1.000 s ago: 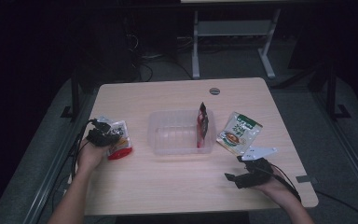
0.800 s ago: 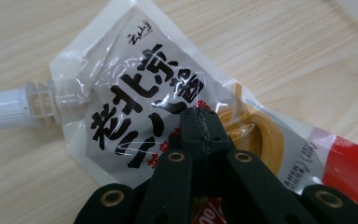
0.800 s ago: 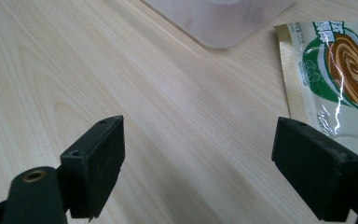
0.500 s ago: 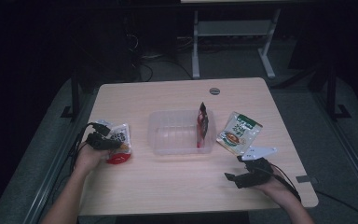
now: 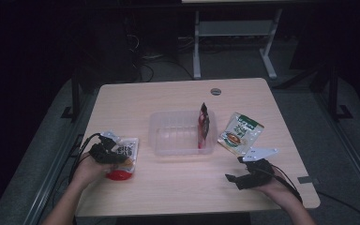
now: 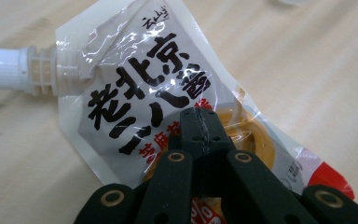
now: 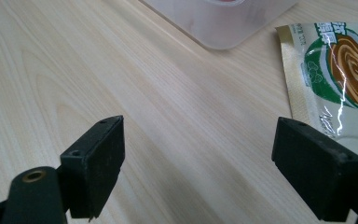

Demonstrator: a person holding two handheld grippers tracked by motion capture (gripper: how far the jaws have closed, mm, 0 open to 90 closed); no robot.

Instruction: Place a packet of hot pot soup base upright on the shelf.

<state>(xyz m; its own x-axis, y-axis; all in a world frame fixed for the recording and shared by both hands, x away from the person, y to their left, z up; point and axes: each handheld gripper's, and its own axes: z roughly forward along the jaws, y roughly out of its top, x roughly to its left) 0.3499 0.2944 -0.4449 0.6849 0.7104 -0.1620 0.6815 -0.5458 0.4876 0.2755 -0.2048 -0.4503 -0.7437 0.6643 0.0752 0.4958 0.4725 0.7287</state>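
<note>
The left gripper (image 6: 200, 128) is clamped on the spout pouch (image 6: 135, 93). A clear tub (image 5: 180, 133) with a dark packet (image 5: 204, 123) sits beyond. The right gripper (image 7: 198, 163) gapes wide beside a green packet (image 7: 335, 74).

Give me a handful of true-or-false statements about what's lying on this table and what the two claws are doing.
1. The left claw is shut on the spouted sauce pouch. True.
2. The right claw holds the green packet. False: its jaws stand wide open over bare table, the packet lying beside one jaw.
3. The red packet stands on edge inside the clear plastic tray. True.
4. The green packet lies inside the tray. False: it lies flat on the table, just right of the tray in the high view.
5. The pouch's white cap is off. False: it is still on the spout.
</note>
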